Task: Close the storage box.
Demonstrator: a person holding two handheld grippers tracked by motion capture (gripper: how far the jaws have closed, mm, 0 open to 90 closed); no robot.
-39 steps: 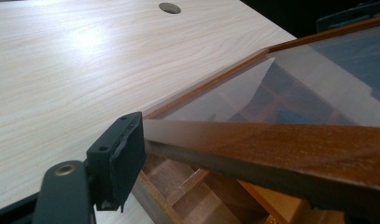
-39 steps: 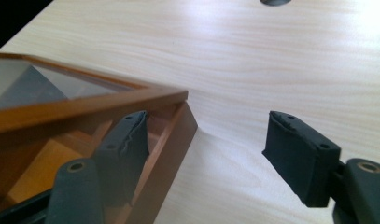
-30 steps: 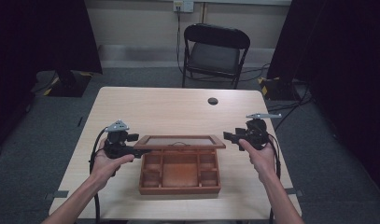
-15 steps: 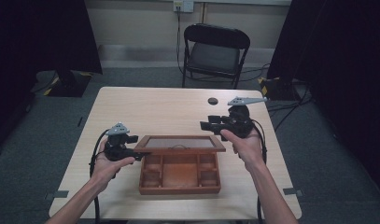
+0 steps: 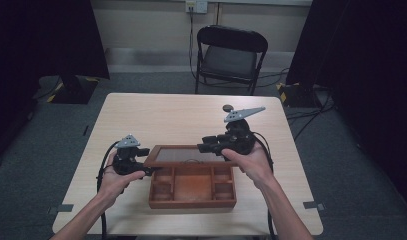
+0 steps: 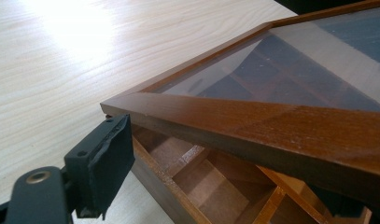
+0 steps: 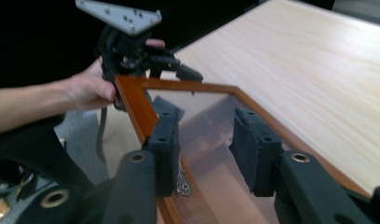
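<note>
A person seated at a pale wood-grain table [image 5: 156, 120] works a shallow brown wooden box with small compartments [image 5: 192, 189], whose glass-paned lid in a brown wooden frame [image 5: 188, 155] stands raised over the box's far side, tilted off the tray rather than lying flat on it. The box sits on the near half of the table, between the person's two forearms. The left gripper [image 5: 143, 171], a black two-jaw tool topped by a grey three-cornered plate, is at the lid's left corner; in the left gripper view one black padded jaw stands just beside the underside of the frame's corner, with the wooden edge [image 6: 253, 126] running across above the open compartments, but the other jaw is out of sight, so whether the pads press on the frame cannot be told from there. From the right gripper view the same left gripper [image 7: 178, 70] appears at the far corner of the lid, the hand wrapped round its body. The right gripper [image 5: 205, 146] hovers over the lid's right part, its jaws pointing left across the pane; its jaws have just been closing, and in its own view [image 7: 208, 149] the two black pads stand apart with the glass and the frame's front rail, bearing a small metal clasp [image 7: 182, 179], seen beneath them, gripping nothing. A small dark round object [image 5: 227, 107] lies on the table's far side, and a black folding chair [image 5: 230, 55] stands beyond the table.
</note>
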